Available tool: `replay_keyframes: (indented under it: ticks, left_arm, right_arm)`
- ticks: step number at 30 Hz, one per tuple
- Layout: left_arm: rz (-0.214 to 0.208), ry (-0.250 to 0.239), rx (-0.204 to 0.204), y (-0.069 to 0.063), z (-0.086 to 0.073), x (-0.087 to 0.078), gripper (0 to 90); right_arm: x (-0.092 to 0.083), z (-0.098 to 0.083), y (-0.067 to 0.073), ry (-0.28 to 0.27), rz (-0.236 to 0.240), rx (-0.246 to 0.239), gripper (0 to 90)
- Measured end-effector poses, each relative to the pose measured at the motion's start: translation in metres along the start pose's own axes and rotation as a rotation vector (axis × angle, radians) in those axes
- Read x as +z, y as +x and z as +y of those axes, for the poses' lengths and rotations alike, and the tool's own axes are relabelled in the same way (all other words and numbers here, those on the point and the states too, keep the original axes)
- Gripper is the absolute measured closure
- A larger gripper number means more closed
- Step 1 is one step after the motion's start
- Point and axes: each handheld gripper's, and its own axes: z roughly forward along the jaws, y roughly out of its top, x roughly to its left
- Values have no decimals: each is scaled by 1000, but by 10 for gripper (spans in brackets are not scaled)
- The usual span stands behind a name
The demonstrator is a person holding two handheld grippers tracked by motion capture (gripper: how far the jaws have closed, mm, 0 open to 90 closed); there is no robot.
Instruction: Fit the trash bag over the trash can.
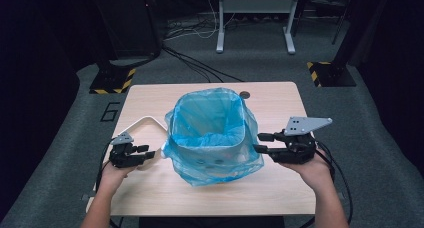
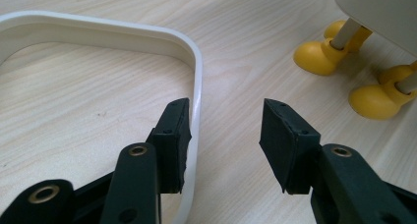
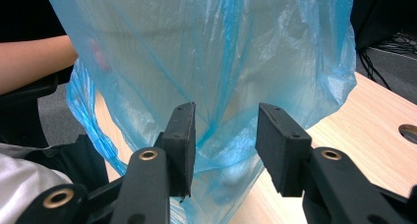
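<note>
Small white bin (image 1: 212,158) on yellow feet (image 2: 320,56), upright, lined with a blue bag (image 1: 210,125) — bag mouth open, loose plastic draped outside. White ring (image 1: 145,121) flat, just left of the bin.

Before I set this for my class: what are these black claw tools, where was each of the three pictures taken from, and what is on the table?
A person sits at a wooden table and holds a hand-held two-jaw tool in each hand. The high view looks down from above; each other picture comes from a camera riding on one tool. The left gripper stands open, one jaw against a white ring frame that lies flat. The right gripper points at a white bin on yellow feet, lined with a blue plastic bag; its jaws straddle a fold of bag without pinching. Nothing is held.
</note>
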Motion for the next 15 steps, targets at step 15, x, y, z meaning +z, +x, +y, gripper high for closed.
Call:
replay_keyframes:
  ticks: [15]
  left_arm:
    - [32, 71, 36, -3, -5, 17, 599]
  right_arm:
    - [3, 0, 2, -1, 12, -8, 571]
